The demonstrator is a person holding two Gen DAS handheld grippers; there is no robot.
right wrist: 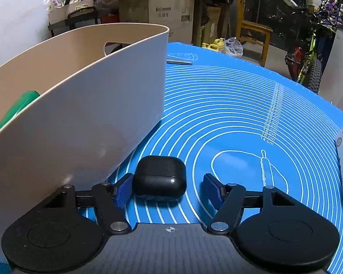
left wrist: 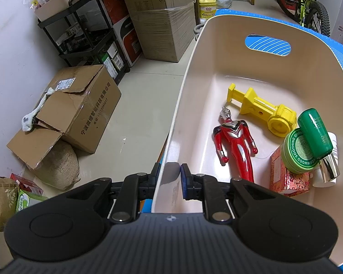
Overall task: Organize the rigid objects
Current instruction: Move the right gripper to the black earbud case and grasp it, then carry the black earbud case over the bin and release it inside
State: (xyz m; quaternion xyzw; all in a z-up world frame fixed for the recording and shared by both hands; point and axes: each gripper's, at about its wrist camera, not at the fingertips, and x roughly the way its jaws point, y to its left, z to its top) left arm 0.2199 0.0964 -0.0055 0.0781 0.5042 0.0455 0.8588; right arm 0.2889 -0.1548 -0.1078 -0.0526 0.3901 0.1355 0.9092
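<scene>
the black earbud case [right wrist: 159, 181] lies on the blue baking mat [right wrist: 228, 114], just beside the outer wall of the beige bin [right wrist: 84, 105] and between the spread fingers of the right gripper [right wrist: 169, 188]. the left pad looks to be at or almost at its side, the right pad stands clearly apart — nothing is pinched yet. the case looks small, light and stiff, with a smooth glossy shell and rounded corners, so it could squirt out of a shallow grip; the safer hold is probably low across its two flatter sides, pads centred on the body rather than on the lid seam.

the left gripper [left wrist: 169, 171] straddles the near rim of the bin, one finger outside and one inside, narrowly parted; whether the pads actually press the wall i cannot tell. inside lie a red ultraman figure [left wrist: 235, 141], a yellow toy [left wrist: 263, 111], a green bottle [left wrist: 315, 132], a green ointment tin [left wrist: 295, 153] and a red patterned box [left wrist: 285, 175] — room remains near the figure.
</scene>
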